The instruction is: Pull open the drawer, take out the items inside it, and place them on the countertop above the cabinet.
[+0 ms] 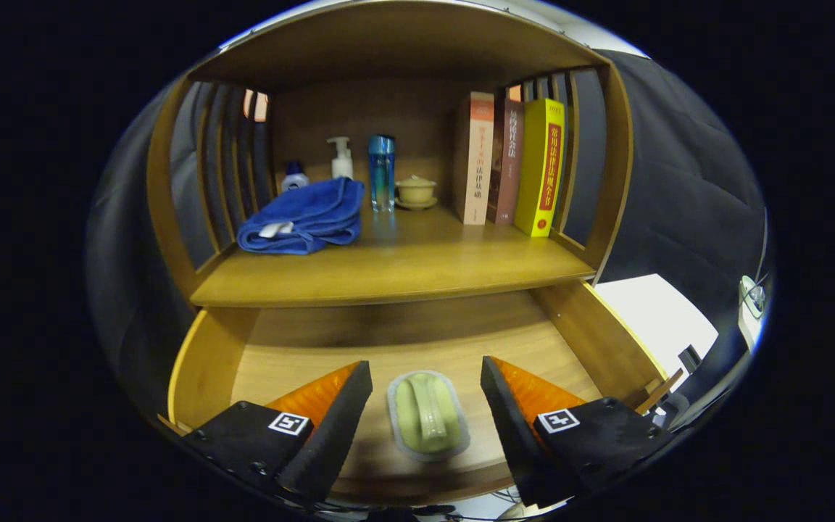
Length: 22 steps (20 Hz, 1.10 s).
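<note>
The wooden drawer (214,355) stands pulled out below the countertop (417,272). On its floor lies a pale green oblong item with a raised handle on a grey base (428,415). My gripper (426,373) hovers over the drawer, open, its two black-and-orange fingers (345,406) standing on either side of the green item, apart from it. The drawer's floor beyond the item is bare wood. On the countertop rests a folded blue towel (305,217).
At the back of the countertop stand a small white-capped bottle (293,176), a pump bottle (341,158), a blue bottle (381,172) and a lidded cup on a saucer (416,191). Three books (512,163) stand upright at the right. Slatted side walls and a top board enclose the shelf.
</note>
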### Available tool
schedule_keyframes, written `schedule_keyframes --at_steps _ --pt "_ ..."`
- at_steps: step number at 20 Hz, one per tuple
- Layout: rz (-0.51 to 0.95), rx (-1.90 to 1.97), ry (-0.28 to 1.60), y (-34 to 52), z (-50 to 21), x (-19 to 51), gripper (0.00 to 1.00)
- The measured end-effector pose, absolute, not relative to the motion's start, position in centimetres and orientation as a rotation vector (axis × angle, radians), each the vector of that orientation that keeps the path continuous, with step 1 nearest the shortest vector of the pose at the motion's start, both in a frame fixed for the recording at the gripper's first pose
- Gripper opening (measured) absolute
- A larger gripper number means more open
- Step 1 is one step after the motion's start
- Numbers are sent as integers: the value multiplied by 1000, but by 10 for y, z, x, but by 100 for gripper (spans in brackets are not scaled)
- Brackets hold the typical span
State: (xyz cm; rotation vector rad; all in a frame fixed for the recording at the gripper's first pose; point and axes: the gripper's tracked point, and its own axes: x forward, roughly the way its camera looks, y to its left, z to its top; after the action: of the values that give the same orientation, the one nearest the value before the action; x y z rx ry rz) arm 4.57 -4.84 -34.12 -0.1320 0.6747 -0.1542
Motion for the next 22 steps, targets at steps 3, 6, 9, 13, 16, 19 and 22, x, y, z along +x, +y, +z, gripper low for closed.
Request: schedule_keyframes --at_steps 3,6,9,13,16,19,22 --pt "-148 -128 774 -51 -371 48 99" --pt "-133 -180 841 -54 -394 51 93" --pt "-127 -158 904 -50 -418 46 85" --pt "-172 -133 941 -66 -433 37 56" --pt "-184 -114 961 -70 -438 29 51" --pt "-188 -104 949 -70 -433 31 26" --pt "-172 -120 920 -63 -419 39 26"
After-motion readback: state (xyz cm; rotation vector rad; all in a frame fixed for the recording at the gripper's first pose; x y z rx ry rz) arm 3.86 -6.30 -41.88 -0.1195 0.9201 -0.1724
